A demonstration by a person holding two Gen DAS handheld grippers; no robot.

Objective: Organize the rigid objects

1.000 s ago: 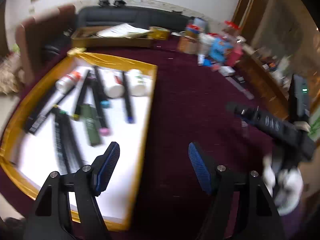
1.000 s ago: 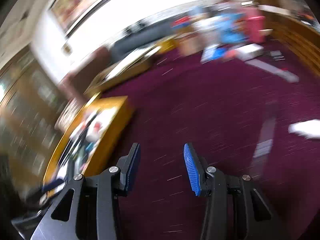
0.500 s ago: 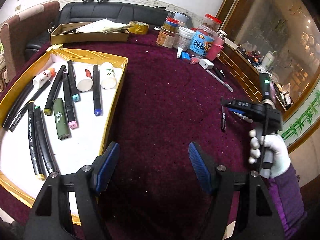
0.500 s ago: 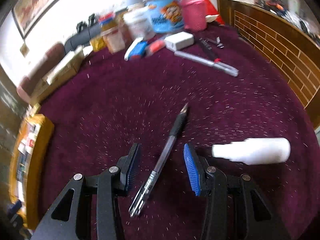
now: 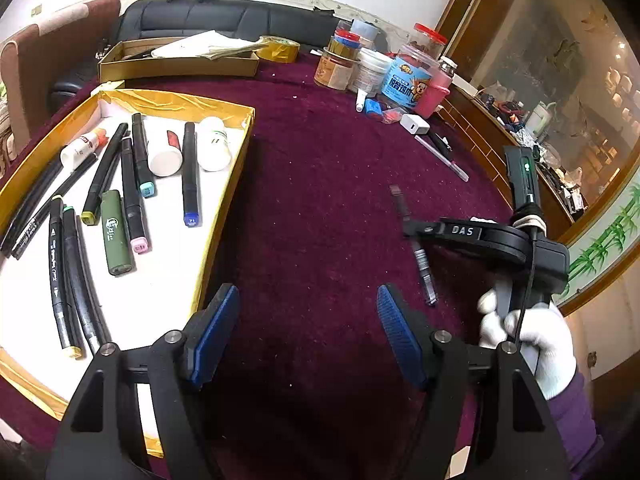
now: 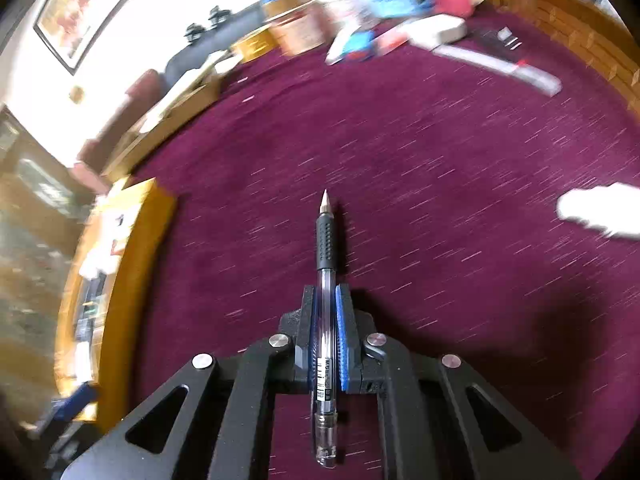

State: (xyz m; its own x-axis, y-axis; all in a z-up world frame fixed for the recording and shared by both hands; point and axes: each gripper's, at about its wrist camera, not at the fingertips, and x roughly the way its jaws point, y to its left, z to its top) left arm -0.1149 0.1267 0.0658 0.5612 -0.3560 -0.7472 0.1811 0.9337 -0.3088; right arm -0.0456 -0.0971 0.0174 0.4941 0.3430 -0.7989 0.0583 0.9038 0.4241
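Observation:
My right gripper (image 6: 325, 300) is shut on a clear pen with a black grip (image 6: 325, 240), tip pointing forward, held above the maroon cloth. In the left wrist view the same pen (image 5: 418, 250) hangs in the right gripper (image 5: 408, 226) at the right. My left gripper (image 5: 308, 320) is open and empty, above the cloth beside the gold-rimmed tray (image 5: 224, 188). The tray holds several markers (image 5: 132, 184) and small white bottles (image 5: 214, 144). The tray also shows at the left of the right wrist view (image 6: 132, 240).
Jars and tubs (image 5: 384, 68) stand at the table's far side, with a white charger block (image 5: 414, 123) and a pen (image 5: 440, 158) near them. A cardboard box (image 5: 176, 62) and tape roll (image 5: 278, 49) lie at the back. A white bottle (image 6: 596, 210) lies right.
My right gripper closed on the pen that lay between its fingers and lifted it, swinging left toward the tray. The left gripper stayed open and nearly still.

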